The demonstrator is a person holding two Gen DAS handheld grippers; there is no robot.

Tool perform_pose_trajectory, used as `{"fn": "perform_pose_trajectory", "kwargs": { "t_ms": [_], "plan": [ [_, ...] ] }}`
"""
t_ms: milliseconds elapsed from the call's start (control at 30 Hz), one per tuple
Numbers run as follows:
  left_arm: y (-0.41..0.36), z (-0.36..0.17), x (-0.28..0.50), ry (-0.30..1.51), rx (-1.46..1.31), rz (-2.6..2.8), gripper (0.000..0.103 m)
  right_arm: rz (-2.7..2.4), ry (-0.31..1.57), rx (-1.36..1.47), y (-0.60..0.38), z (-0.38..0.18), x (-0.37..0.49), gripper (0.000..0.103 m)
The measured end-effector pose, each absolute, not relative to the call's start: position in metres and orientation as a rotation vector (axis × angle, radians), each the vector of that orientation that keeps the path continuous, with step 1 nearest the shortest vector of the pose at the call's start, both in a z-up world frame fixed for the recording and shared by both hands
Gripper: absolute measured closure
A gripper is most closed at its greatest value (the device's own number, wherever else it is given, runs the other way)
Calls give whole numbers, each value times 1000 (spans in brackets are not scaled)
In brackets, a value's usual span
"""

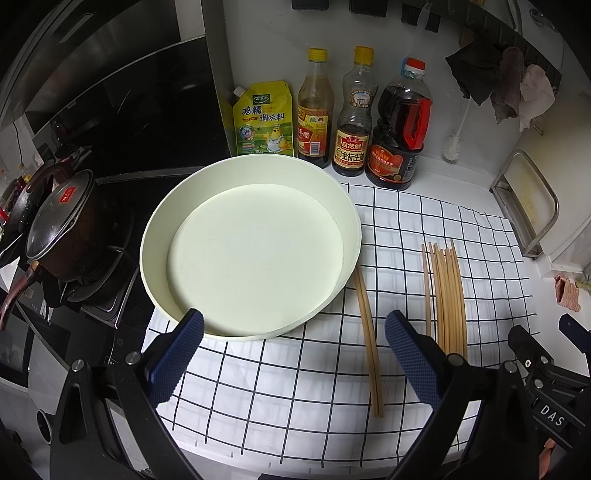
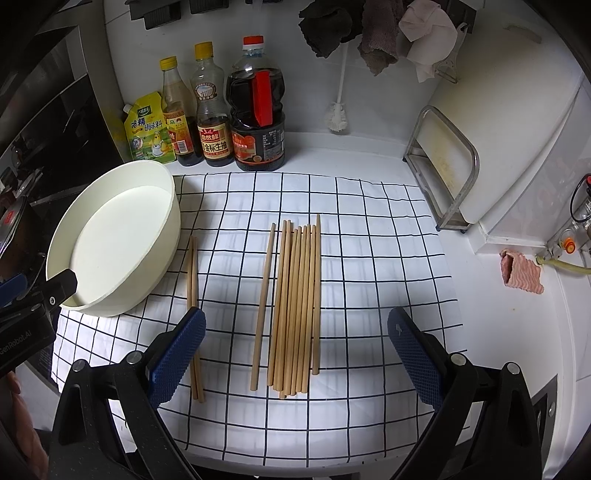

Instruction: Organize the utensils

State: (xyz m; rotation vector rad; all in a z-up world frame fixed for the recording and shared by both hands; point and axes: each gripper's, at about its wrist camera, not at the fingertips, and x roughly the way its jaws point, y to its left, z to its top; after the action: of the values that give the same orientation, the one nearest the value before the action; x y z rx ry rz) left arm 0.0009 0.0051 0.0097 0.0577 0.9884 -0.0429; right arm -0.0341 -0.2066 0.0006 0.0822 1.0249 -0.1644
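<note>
A round pale tray (image 1: 343, 206) (image 2: 168, 225) stands empty on the left of a checked cloth (image 1: 406, 221) (image 2: 369, 258). A pair of wooden chopsticks (image 1: 369, 343) (image 2: 192, 273) lies just right of it. Farther right lies a bundle of several chopsticks (image 1: 448, 295) (image 2: 295, 306), with one single stick (image 2: 263, 306) slightly apart on its left. My left gripper (image 1: 293, 350) hovers open over the tray's near rim and the pair. My right gripper (image 2: 295, 354) hangs open above the bundle's near ends, holding nothing.
Sauce bottles (image 1: 354, 114) (image 2: 256, 107) and a yellow seasoning pouch (image 1: 264, 118) line the back wall. A lidded pot (image 1: 62, 229) sits on the stove at left. A metal rack (image 2: 443, 166) with a cutting board stands right. Cloths (image 2: 376, 33) hang above; a pink rag (image 2: 521, 271) lies far right.
</note>
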Motion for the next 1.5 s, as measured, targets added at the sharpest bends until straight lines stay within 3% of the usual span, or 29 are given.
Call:
{"fn": "perform_pose_trajectory", "kwargs": {
  "t_ms": [933, 1500],
  "plan": [
    [14, 0, -4, 1008, 14, -57, 6, -79, 998, 97, -203, -3, -42, 9],
    [-12, -58, -16, 983, -83, -49, 6, -49, 1065, 79, -243, -81, -37, 9]
  ]
}}
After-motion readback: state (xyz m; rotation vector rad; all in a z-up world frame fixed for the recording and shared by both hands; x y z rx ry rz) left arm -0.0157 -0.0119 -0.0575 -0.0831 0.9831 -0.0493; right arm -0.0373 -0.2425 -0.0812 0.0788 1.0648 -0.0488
